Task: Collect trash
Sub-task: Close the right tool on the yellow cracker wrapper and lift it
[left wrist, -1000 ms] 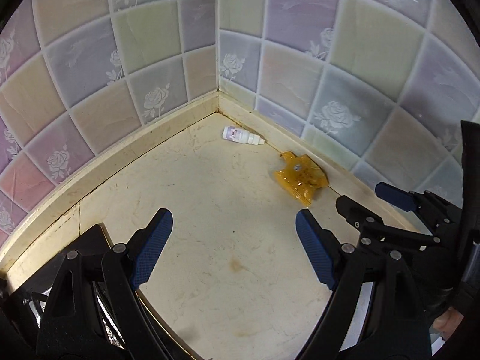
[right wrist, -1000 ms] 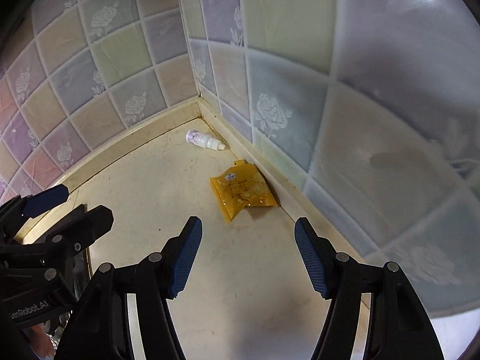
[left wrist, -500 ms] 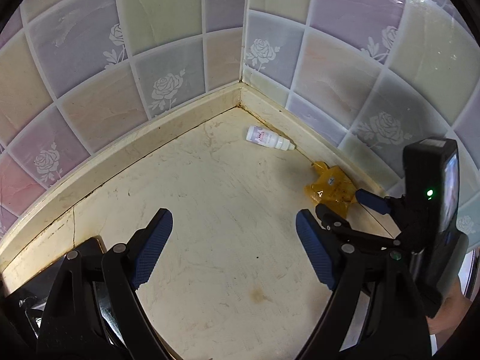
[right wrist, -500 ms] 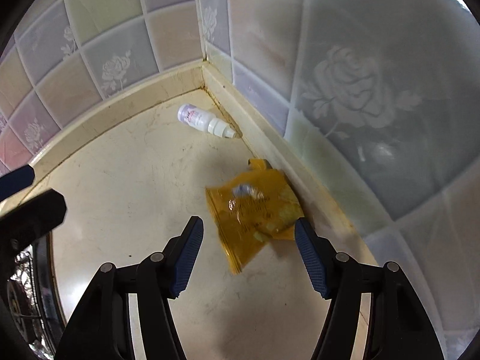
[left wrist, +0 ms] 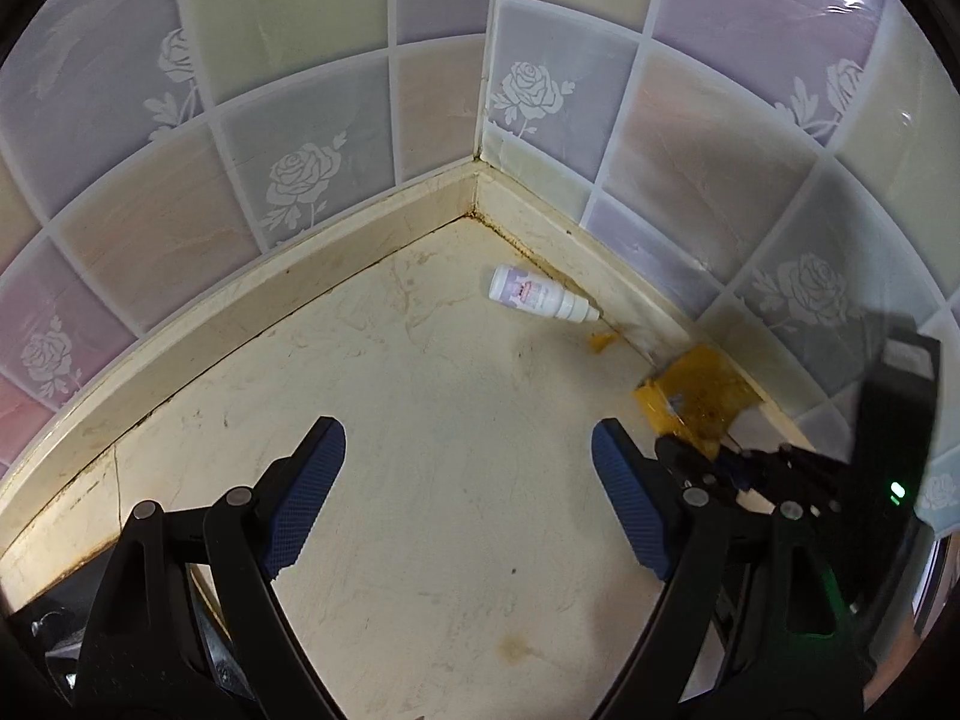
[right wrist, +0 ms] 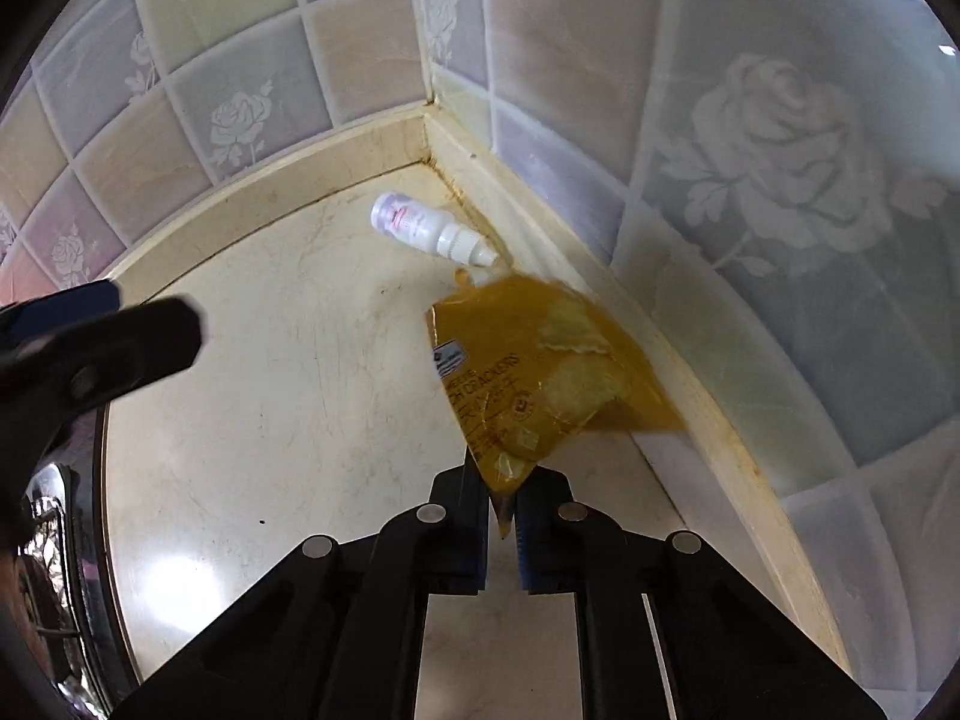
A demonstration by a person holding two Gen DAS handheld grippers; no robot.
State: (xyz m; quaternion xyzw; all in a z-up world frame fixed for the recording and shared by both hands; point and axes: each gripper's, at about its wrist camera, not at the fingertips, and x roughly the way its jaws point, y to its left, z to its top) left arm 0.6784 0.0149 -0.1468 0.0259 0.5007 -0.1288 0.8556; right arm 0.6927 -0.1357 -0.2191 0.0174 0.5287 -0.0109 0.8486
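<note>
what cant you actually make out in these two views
- Small white bottle: label print too small in both views.
- Yellow cracker wrapper: its lower corner is hidden between the shut pads of the right gripper; in the left wrist view the wrapper is motion-blurred.
- Dark object at the left edge: cut off, unidentifiable.
- Left gripper: open, empty.

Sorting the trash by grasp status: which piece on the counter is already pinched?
The yellow cracker wrapper, its corner clamped in the right gripper; the white bottle lies untouched near the corner.

left gripper [left wrist: 468,504]: black arms, silver rivets | right gripper [right wrist: 501,525]: blue ribbed pads
</note>
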